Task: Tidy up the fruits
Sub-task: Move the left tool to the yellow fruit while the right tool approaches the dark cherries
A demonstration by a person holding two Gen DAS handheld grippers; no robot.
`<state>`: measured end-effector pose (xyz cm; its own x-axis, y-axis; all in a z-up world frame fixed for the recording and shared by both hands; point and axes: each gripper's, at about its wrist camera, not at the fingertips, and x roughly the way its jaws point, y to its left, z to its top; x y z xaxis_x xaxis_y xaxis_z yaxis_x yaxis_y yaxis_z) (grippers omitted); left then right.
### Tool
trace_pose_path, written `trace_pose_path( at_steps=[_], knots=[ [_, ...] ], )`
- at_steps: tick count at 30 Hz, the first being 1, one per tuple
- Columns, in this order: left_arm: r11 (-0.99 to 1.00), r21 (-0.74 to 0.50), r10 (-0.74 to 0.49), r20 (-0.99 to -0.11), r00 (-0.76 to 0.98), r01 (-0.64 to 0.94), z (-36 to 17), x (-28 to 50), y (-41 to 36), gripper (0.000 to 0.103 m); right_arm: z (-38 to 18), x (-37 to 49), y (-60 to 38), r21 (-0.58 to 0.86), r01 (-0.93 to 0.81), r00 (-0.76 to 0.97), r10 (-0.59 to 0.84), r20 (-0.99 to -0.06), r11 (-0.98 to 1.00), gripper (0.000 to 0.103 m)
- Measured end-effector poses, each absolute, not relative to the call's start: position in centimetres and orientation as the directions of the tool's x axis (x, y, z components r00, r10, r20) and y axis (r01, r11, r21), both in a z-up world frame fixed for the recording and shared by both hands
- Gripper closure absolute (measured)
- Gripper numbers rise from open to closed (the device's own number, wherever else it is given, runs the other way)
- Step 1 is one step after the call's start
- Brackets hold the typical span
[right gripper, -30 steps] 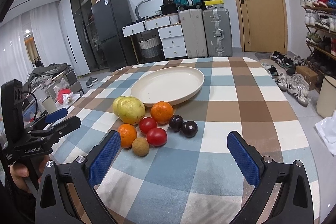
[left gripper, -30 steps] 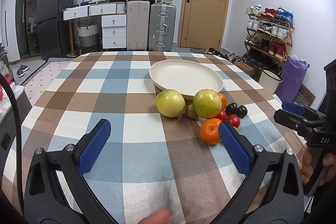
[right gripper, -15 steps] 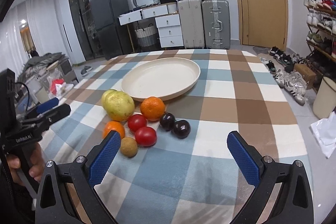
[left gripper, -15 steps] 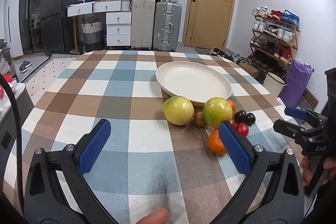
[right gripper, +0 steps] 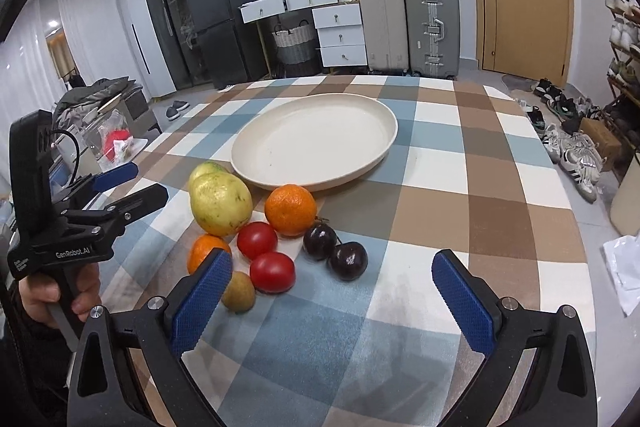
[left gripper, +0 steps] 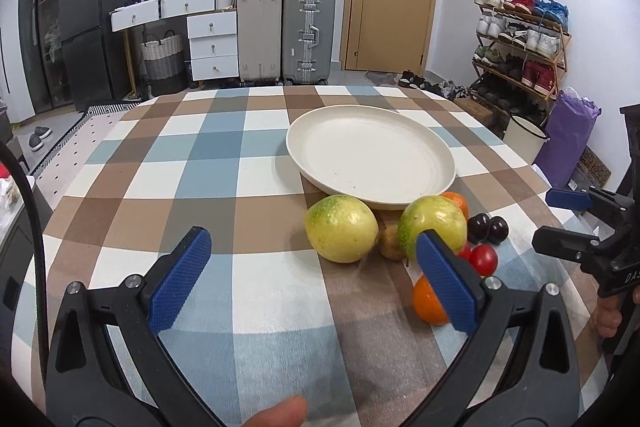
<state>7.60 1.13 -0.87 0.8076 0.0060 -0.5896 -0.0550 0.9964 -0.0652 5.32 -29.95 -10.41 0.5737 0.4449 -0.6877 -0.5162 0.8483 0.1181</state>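
Observation:
An empty cream plate (left gripper: 370, 151) (right gripper: 316, 143) sits on the checked tablecloth. In front of it lies a cluster of fruit: two yellow-green fruits (left gripper: 341, 228) (left gripper: 434, 223) (right gripper: 221, 203), two oranges (right gripper: 291, 209) (left gripper: 429, 301), two red tomatoes (right gripper: 273, 271) (right gripper: 257, 239), two dark plums (right gripper: 347, 260) (right gripper: 320, 241) and a small brown fruit (right gripper: 239, 295). My left gripper (left gripper: 316, 283) is open, low over the cloth just short of the fruit. My right gripper (right gripper: 332, 301) is open too, in front of the tomatoes and plums, holding nothing.
The round table's edge (right gripper: 576, 227) drops off on the right toward shoes and a shoe rack (left gripper: 520, 43). Suitcases (left gripper: 308, 35), drawers and a dark fridge (left gripper: 92, 15) stand against the far wall. Each view shows the other hand-held gripper (right gripper: 80, 211) (left gripper: 592, 239) beside the fruit.
Both grippers have moved closer to the fruit and plate, which now look larger. Nothing on the table has shifted, and both stay open.

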Motion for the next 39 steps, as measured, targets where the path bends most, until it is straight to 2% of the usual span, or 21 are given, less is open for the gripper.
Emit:
trace_pose_path(
  at_steps=[5, 11, 16, 21, 30, 35, 37, 39],
  knots=[
    [0.994, -0.094, -0.008, -0.597, 0.802, -0.060, -1.1, 8.9, 2.0, 0.002, -10.7, 6.4, -29.9, 0.108, -0.509, 0.566, 0.427, -0.705, 0.854, 0.002],
    [0.992, -0.117, -0.031, -0.625, 0.780, -0.055, -1.8, 10.2, 2.7, 0.010, -11.6, 7.2, -30.2, 0.097, -0.492, 0.548, 0.394, -0.738, 0.865, 0.007],
    [0.994, -0.102, -0.028, -0.646, 0.763, -0.050, -2.3, 11.2, 2.7, 0.011, -12.3, 7.9, -30.5, 0.099, -0.478, 0.525, 0.374, -0.764, 0.873, 0.017],
    [0.996, -0.081, -0.025, -0.691, 0.723, -0.043, -3.1, 12.5, 2.4, 0.014, -12.9, 8.2, -30.7, 0.107, -0.478, 0.505, 0.372, -0.779, 0.872, 0.022],
    [0.994, -0.107, -0.081, -0.727, 0.682, 0.004, -4.0, 13.5, 2.1, 0.019, -14.0, 8.9, -29.7, 0.082, -0.497, 0.479, 0.352, -0.804, 0.864, 0.035],
    [0.993, -0.109, -0.109, -0.728, 0.676, 0.042, -4.0, 13.7, 1.4, 0.027, -14.3, 9.3, -29.1, 0.070, -0.507, 0.469, 0.343, -0.814, 0.859, 0.045],
    [0.991, -0.120, -0.129, -0.727, 0.675, 0.060, -4.0, 13.8, 1.2, 0.036, -14.3, 9.3, -28.8, 0.057, -0.511, 0.473, 0.335, -0.815, 0.858, 0.051],
    [0.986, -0.141, -0.160, -0.724, 0.671, 0.083, -4.0, 13.8, 1.1, 0.044, -14.3, 9.3, -28.8, 0.058, -0.514, 0.471, 0.338, -0.814, 0.856, 0.053]
  ],
)
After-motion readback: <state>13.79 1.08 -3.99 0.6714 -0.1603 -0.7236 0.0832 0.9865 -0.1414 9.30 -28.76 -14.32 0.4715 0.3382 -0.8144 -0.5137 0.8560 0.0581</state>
